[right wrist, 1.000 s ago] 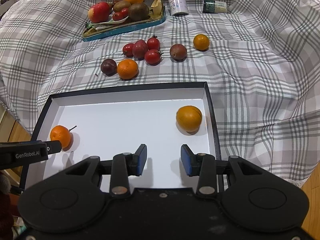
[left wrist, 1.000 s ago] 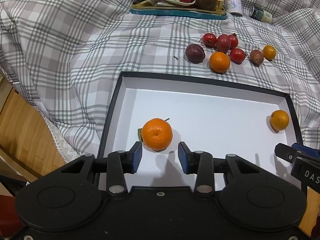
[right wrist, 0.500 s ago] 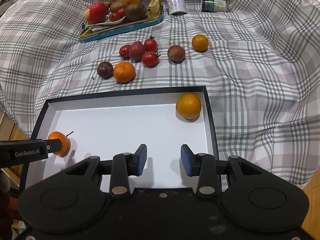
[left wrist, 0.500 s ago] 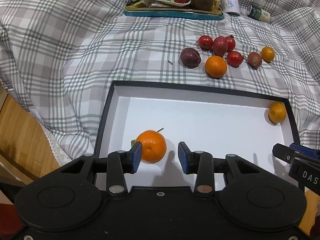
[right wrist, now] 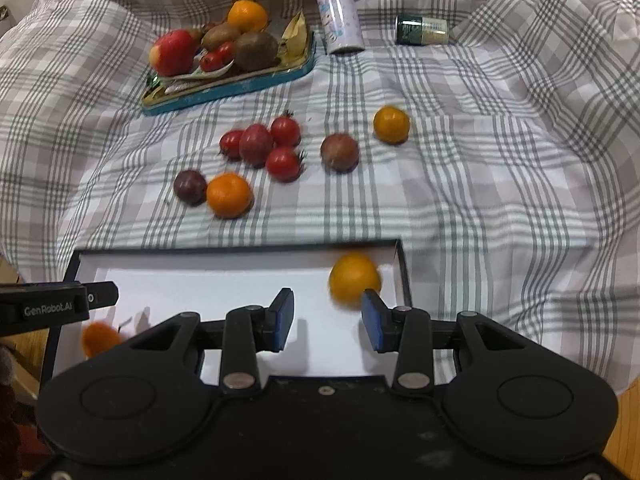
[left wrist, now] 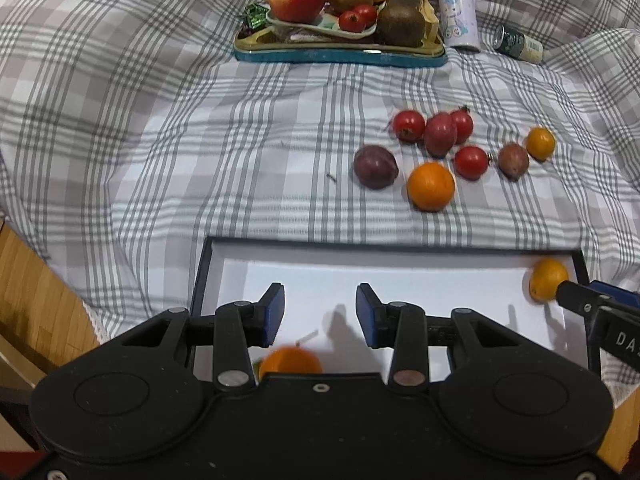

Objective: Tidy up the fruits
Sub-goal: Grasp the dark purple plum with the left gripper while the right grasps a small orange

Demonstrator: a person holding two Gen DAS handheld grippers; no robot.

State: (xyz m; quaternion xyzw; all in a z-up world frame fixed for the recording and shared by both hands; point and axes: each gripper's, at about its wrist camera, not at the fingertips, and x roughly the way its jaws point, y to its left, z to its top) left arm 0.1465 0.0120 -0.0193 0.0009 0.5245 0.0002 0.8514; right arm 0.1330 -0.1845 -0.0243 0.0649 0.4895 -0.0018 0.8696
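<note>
A black-rimmed white box (left wrist: 400,248) (right wrist: 240,246) lies on the plaid cloth. It holds a stemmed tangerine (left wrist: 290,362) (right wrist: 100,338) at its near left and an orange (left wrist: 546,280) (right wrist: 354,278) at its far right corner. My left gripper (left wrist: 320,314) is open and empty above the tangerine. My right gripper (right wrist: 328,324) is open and empty, just in front of the orange. Loose fruit lies beyond the box: an orange (left wrist: 431,186) (right wrist: 229,195), a dark plum (left wrist: 375,166) (right wrist: 190,186), several red tomatoes (left wrist: 408,126) (right wrist: 283,163), a brownish fruit (right wrist: 340,152) and a small orange (left wrist: 540,143) (right wrist: 392,124).
A teal tray (left wrist: 340,56) (right wrist: 228,92) at the back holds an apple, kiwis, tomatoes and an orange. A lilac can (left wrist: 458,12) (right wrist: 339,16) and a small dark bottle (left wrist: 518,43) (right wrist: 422,30) lie beside it. Wooden floor (left wrist: 36,292) shows at the left.
Both grippers have pulled back and lifted away from the box. The tangerine and orange stay in the box and now sit lower, close to the fingers. Both stay open.
</note>
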